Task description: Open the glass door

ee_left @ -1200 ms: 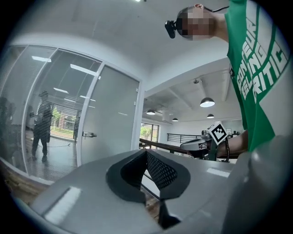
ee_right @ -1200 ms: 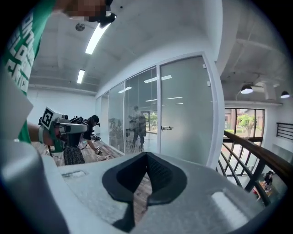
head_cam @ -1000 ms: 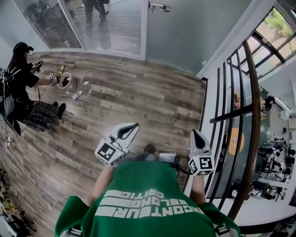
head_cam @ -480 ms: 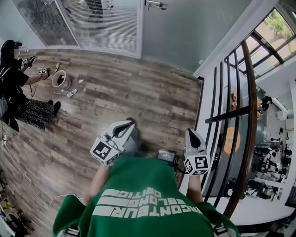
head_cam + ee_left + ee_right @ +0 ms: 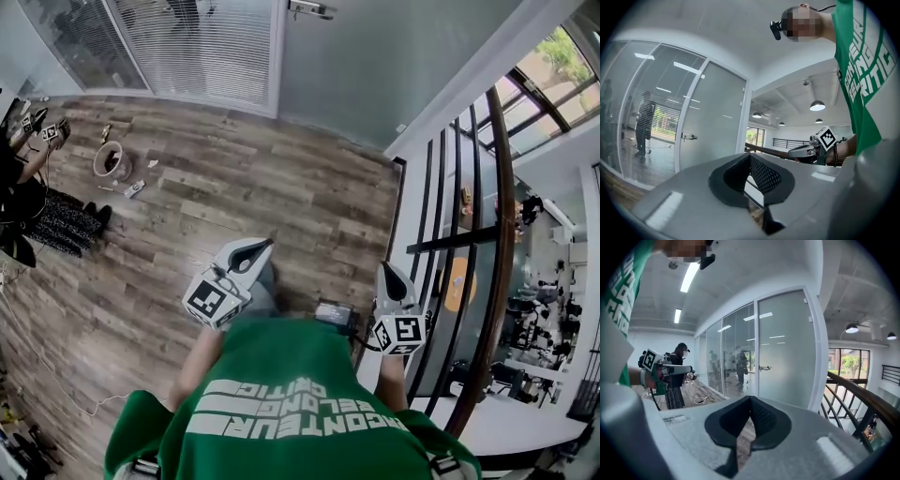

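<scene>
The frosted glass door [image 5: 375,47] stands shut in a white frame at the far end of the wood floor, its metal handle [image 5: 307,9] at the top edge of the head view. The door [image 5: 712,126] and its handle [image 5: 688,137] also show far off in the left gripper view. The right gripper view has the door [image 5: 785,362] and handle [image 5: 764,367] ahead too. My left gripper [image 5: 246,251] is held level in front of my chest, shut and empty [image 5: 750,157]. My right gripper [image 5: 387,272] tilts slightly down, shut on nothing [image 5: 750,399]. Both are well short of the door.
A black railing [image 5: 469,234] with a wooden handrail runs along the right. Glass panels with blinds [image 5: 187,47] stand left of the door. A person in dark clothes [image 5: 28,197] crouches at the far left by a bowl [image 5: 111,161]. A thin cable [image 5: 56,375] lies on the floor.
Both grippers and the camera have moved forward over the floor toward the door. The crouching person and bowl have slid toward the left edge. Both sets of jaws stayed shut.
</scene>
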The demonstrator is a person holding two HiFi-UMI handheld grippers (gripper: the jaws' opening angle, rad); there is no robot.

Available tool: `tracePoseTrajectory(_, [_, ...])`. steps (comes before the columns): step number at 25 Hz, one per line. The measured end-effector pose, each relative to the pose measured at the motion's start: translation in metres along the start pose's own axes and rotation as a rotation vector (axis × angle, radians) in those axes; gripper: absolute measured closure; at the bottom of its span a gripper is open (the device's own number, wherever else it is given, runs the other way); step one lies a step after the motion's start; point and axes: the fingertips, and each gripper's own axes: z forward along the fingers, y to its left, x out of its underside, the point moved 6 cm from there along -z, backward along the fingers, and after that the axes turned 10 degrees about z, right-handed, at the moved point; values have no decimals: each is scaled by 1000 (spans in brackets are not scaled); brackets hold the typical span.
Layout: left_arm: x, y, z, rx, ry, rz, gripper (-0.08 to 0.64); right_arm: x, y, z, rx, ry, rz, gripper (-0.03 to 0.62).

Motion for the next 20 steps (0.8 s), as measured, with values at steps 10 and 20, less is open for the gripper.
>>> tracePoseTrajectory(10, [5, 52, 28, -40, -14, -32, 546, -8, -19, 40, -31, 74, 5, 600])
tracePoseTrajectory(20, [1, 126, 62, -63, -47, -44, 546, -59, -23, 116, -41, 43, -18, 600])
